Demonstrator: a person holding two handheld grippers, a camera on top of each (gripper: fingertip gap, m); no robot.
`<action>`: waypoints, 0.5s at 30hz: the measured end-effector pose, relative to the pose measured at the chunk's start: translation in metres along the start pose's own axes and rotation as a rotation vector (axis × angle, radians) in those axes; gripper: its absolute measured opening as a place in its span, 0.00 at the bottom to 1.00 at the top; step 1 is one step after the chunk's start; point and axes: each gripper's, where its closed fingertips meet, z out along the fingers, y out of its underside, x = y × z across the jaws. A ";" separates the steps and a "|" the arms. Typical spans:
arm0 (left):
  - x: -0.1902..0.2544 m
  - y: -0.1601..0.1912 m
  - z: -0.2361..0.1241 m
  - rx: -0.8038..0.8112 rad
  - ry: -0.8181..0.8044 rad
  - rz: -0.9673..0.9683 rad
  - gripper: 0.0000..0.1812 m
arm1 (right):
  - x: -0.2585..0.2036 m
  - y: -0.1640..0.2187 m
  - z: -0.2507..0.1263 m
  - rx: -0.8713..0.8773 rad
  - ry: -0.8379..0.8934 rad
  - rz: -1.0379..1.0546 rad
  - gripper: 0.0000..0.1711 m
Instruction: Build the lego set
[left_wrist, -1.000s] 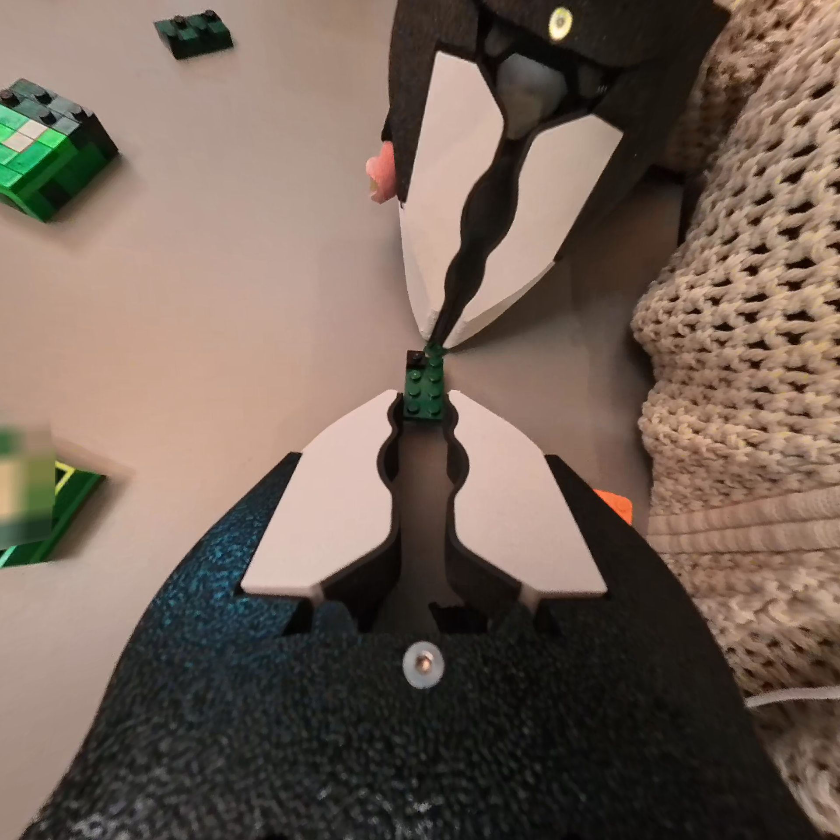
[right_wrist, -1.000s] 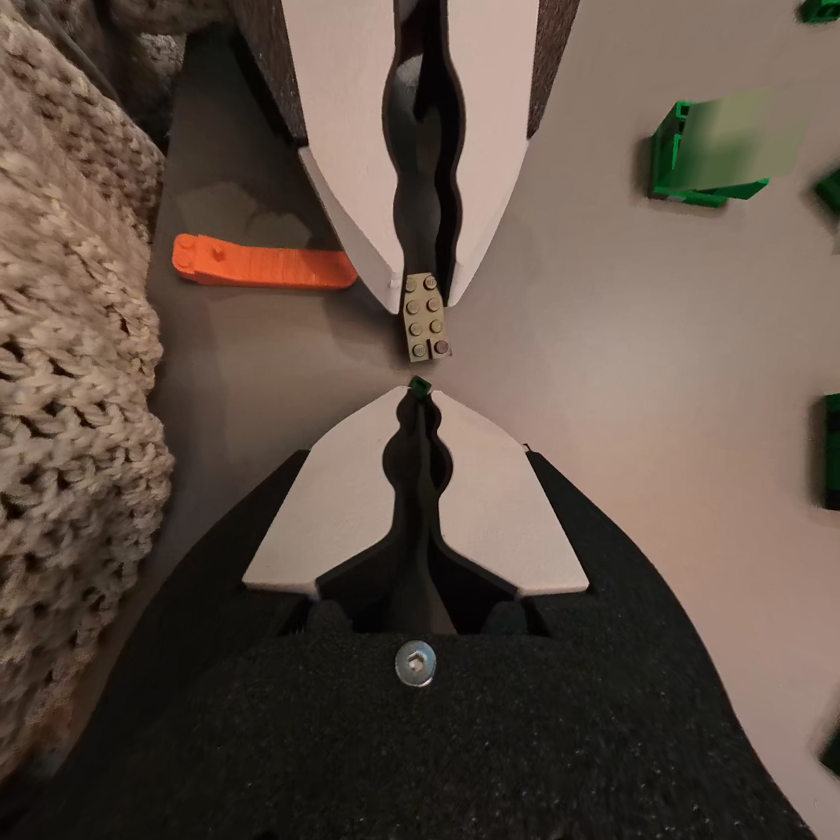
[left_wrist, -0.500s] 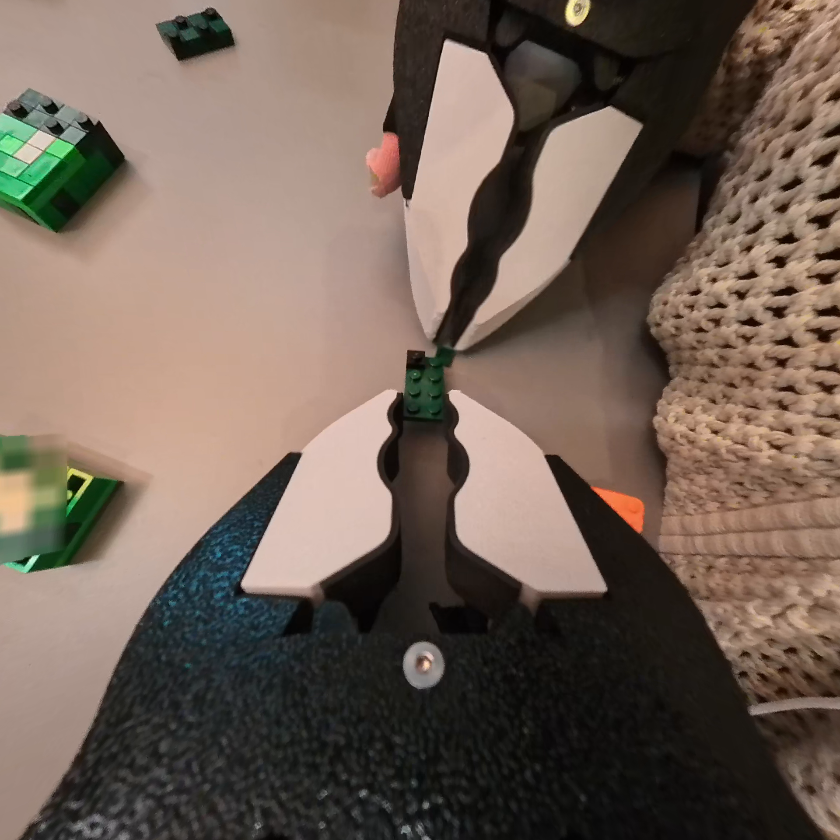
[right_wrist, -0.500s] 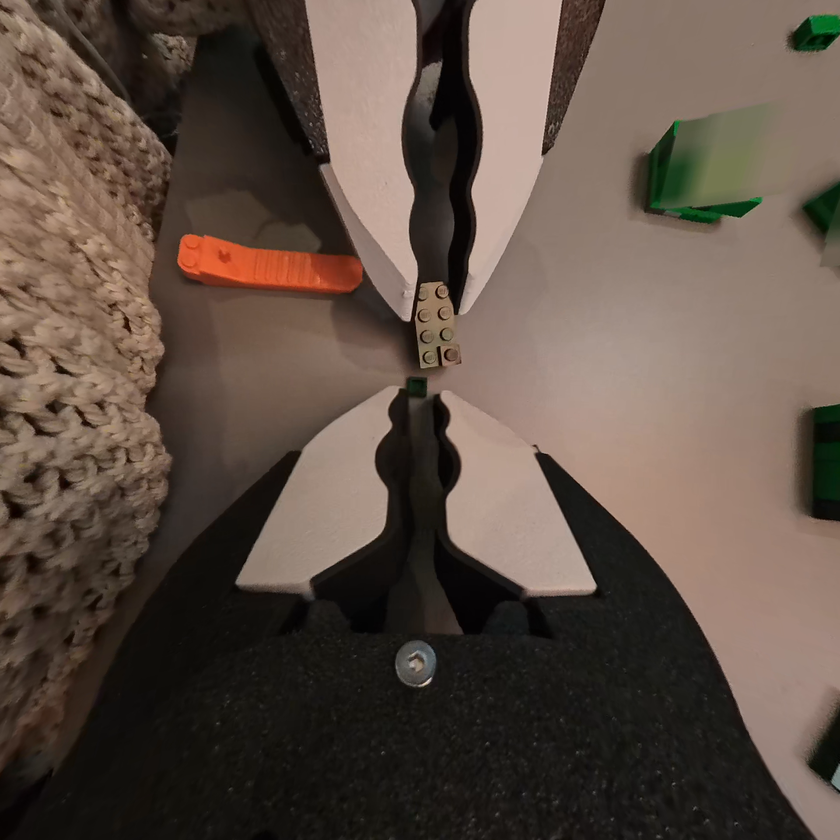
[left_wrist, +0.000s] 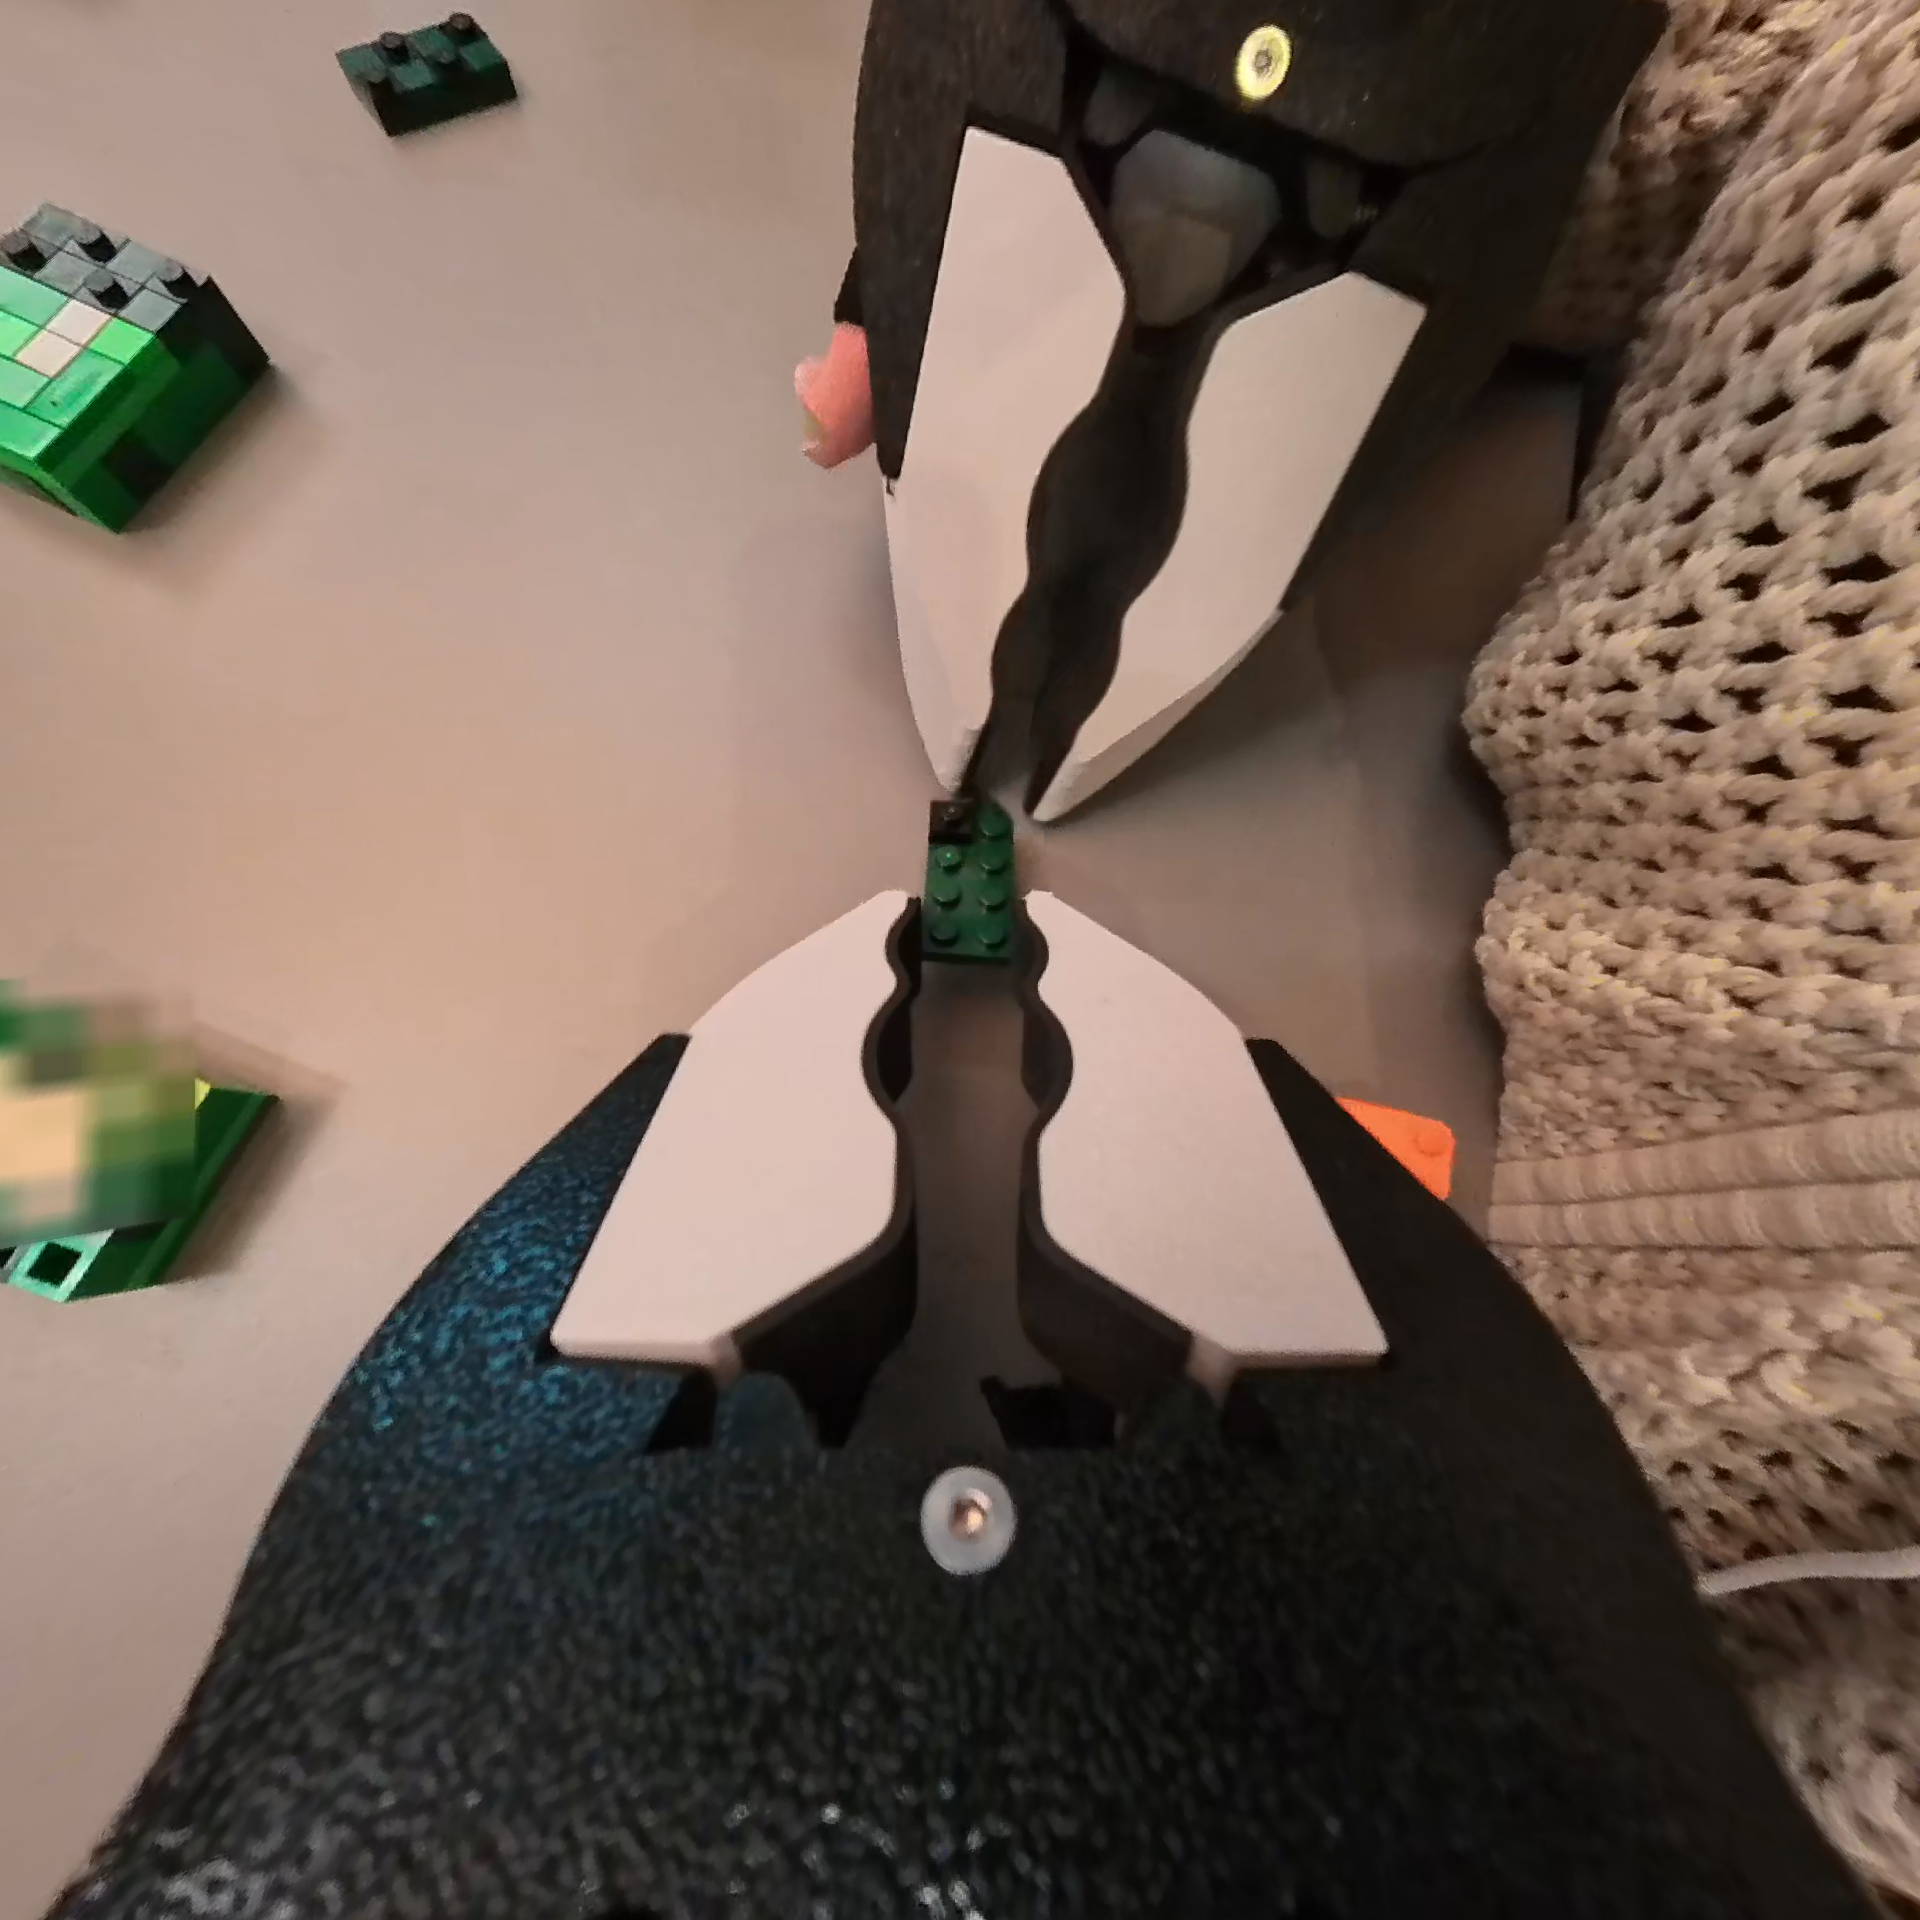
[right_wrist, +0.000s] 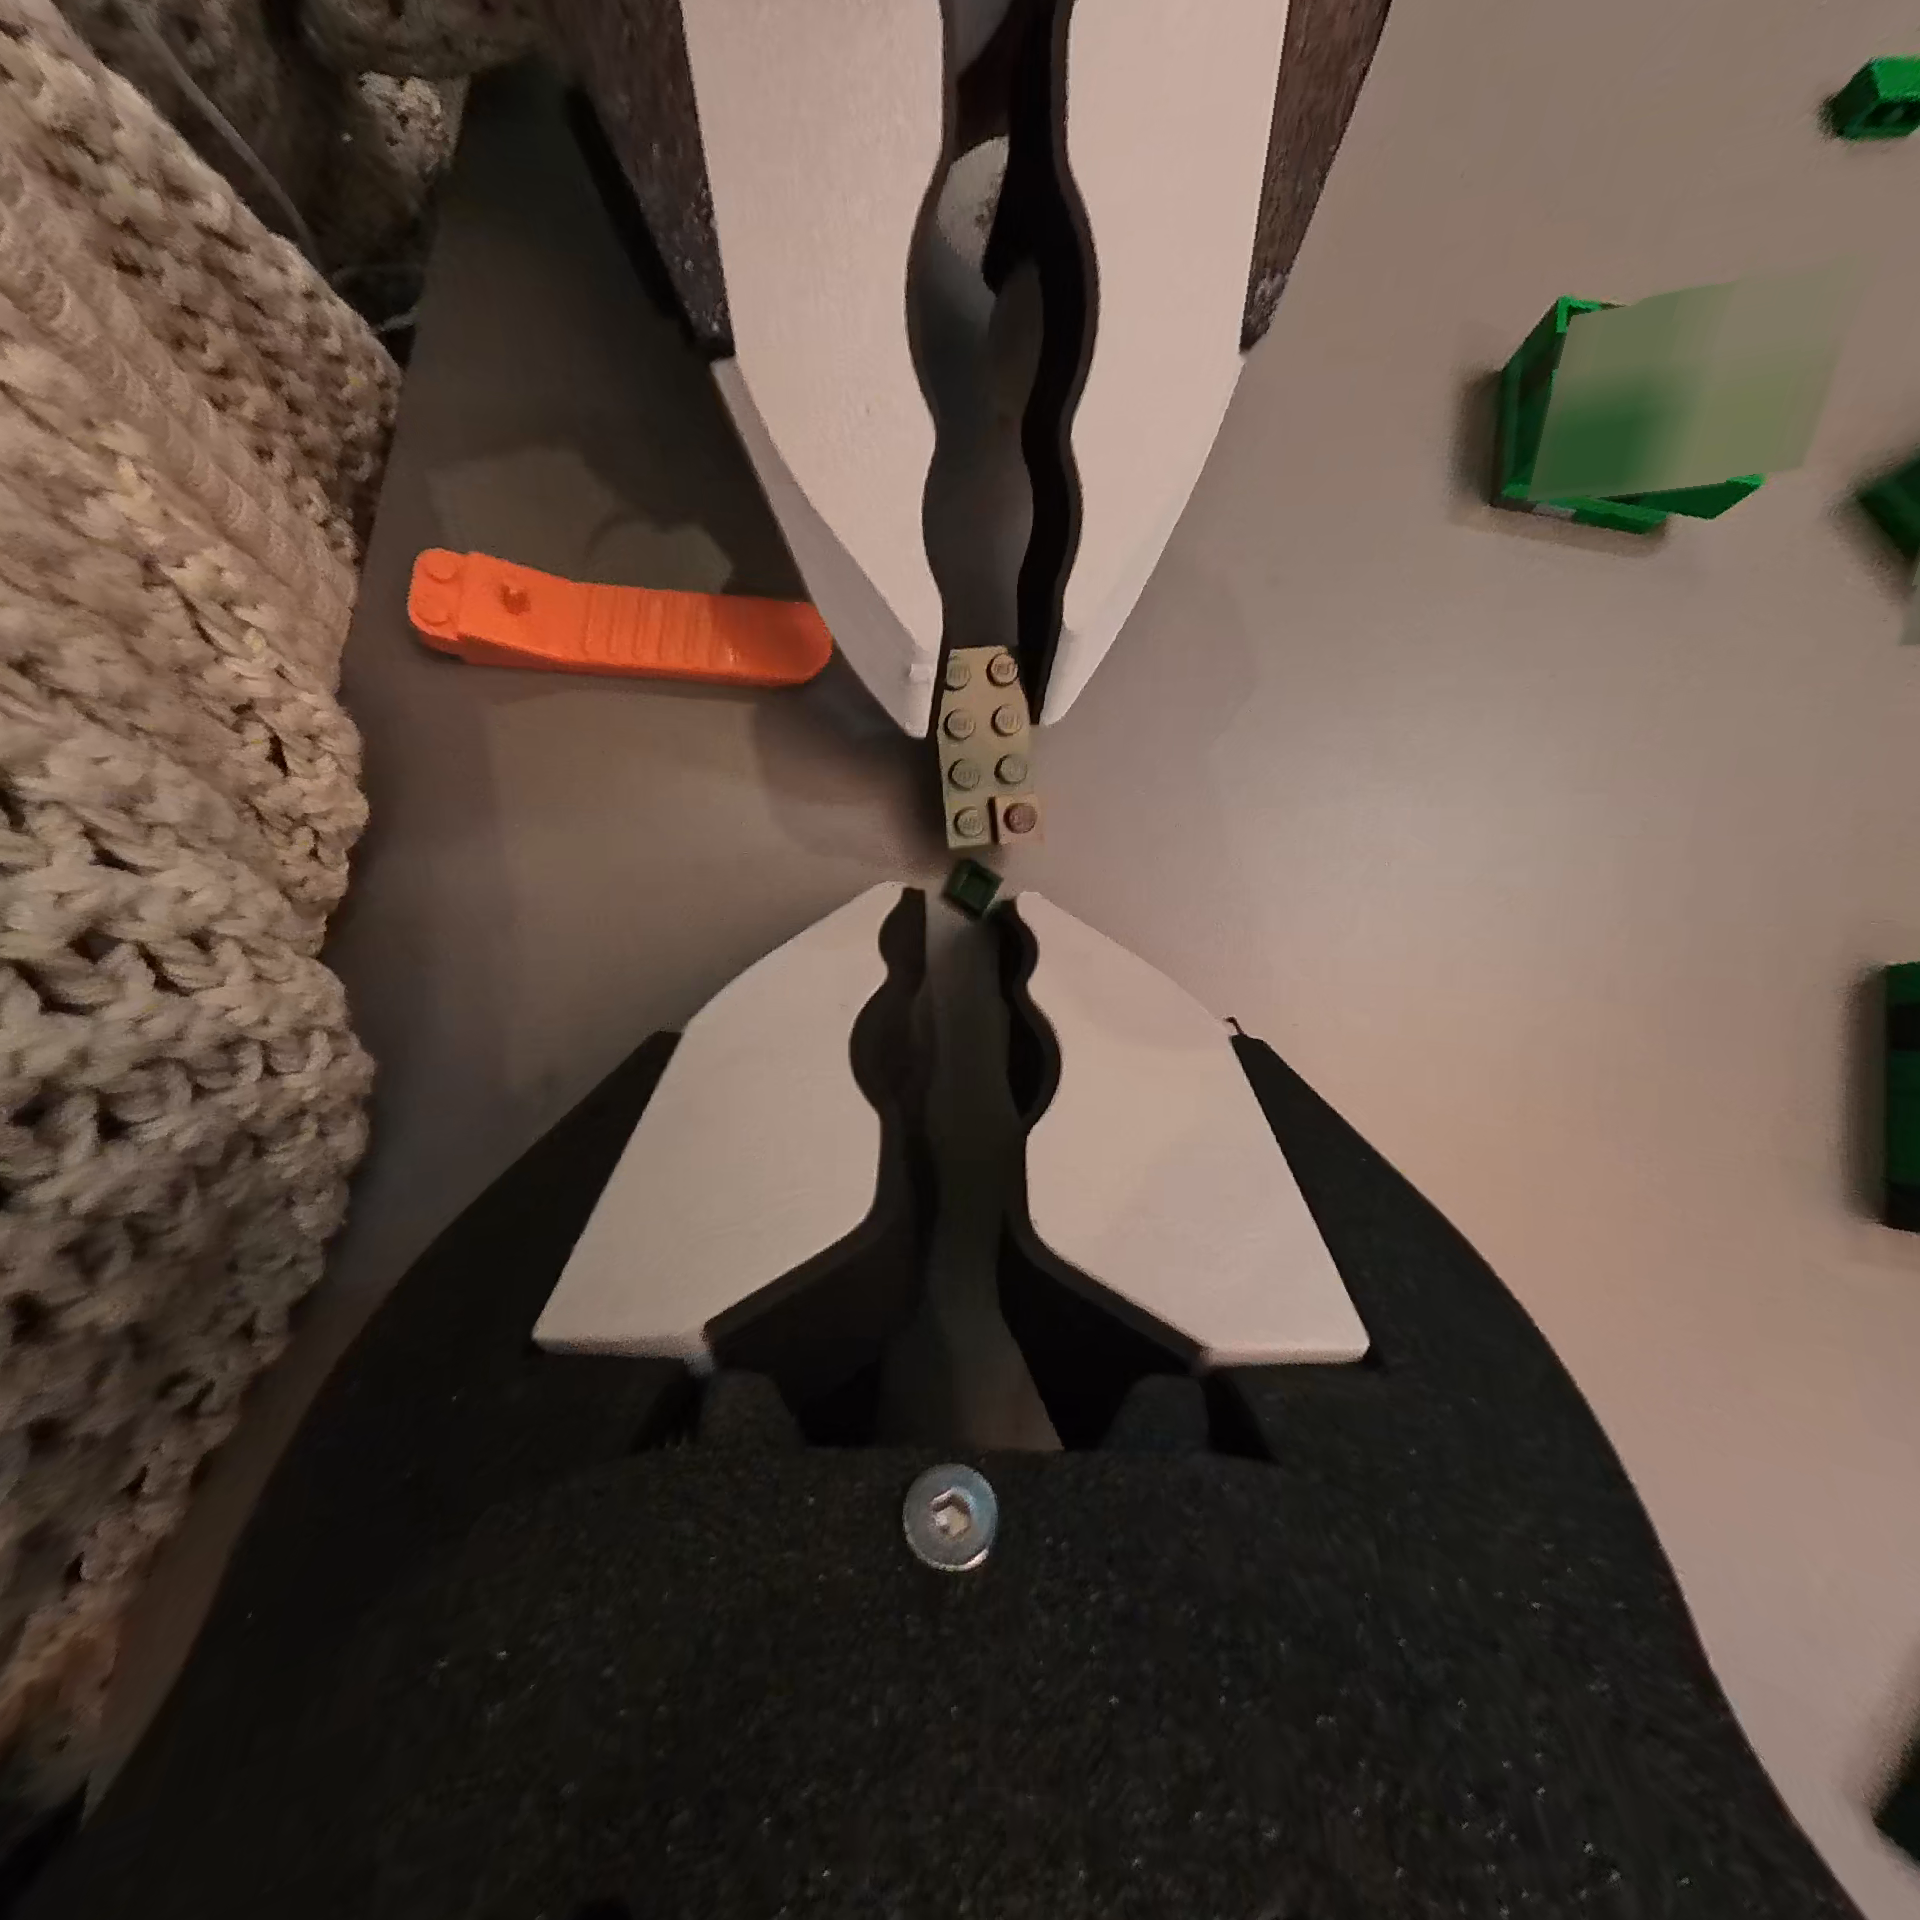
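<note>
A smooth grey-beige tabletop (left_wrist: 520, 727) fills most of both views. A thick cream knitted fabric (left_wrist: 1714, 935), with an open loop pattern, lies along one side of the table. In the right wrist view this same knit (right_wrist: 156, 831) covers the left edge and partly hides the surface under it.

No text, label, brand, number or sign could be read in either view. The studs of the small studded plate (right_wrist: 985, 746) held between the far gripper's fingers in the right wrist view bore tiny raised marks, too small to make out. Two mosaic patches covered the faces of bright green brick assemblies (left_wrist: 125, 1236) (right_wrist: 1558, 416) on the table, so whatever those faces carried could not be told.
</note>
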 end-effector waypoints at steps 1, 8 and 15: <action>-0.001 0.000 -0.001 0.002 -0.005 -0.003 0.09 | 0.000 0.000 0.000 0.003 -0.009 0.000 0.08; -0.002 0.001 -0.006 0.006 -0.017 -0.012 0.09 | 0.001 -0.003 0.002 0.008 -0.019 0.006 0.05; 0.001 -0.002 -0.001 0.014 -0.009 0.007 0.08 | 0.004 -0.002 0.001 -0.003 0.025 0.003 0.05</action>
